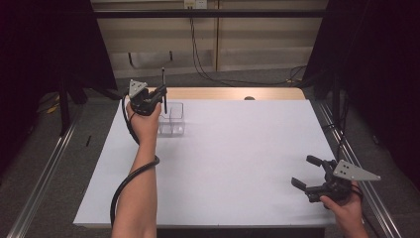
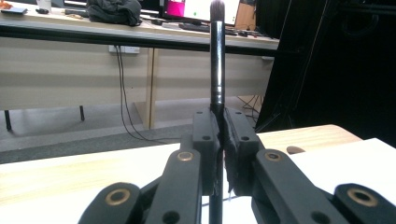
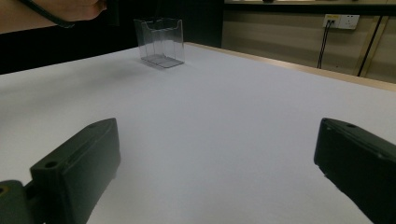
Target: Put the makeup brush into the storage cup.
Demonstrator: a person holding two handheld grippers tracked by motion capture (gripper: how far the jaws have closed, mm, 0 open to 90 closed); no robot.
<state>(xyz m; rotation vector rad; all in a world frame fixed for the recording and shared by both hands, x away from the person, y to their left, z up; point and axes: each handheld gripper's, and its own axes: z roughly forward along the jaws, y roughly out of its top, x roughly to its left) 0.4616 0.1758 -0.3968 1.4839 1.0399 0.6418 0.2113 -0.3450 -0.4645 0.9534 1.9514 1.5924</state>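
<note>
- while the right gripper [image 1: 308,174] waits near the front right corner of the white table [image 1: 237,163], its jaws stand wide apart with nothing between them; it looks idle, and i judge it should stay low and out of the way.
- across the bare sheet between the 2 hands nothing lies in the path, so there is plenty of open room in the middle and on the right side for any move.
- farther off at the left, the left gripper [image 1: 161,94] is clamped on a thin black brush [image 2: 217,70], which stands upright with its bristle tip at the top.
- the lower end of the brush hangs over the clear plastic holder [image 1: 172,120], a box split into 2 compartments; whether the tip is already inside one, i cannot tell.
- to do this step well, i would keep the brush vertical, line it up over one compartment, lower it slowly past the rim, and let go only once the end rests on the bottom.
- the holder is light and clear, so a sideways nudge against its wall could tip or slide it.
- it stands near the far left edge of the sheet, with the wooden strip [image 1: 233,93] of tabletop just behind, so there is little spare room on that side.
</note>
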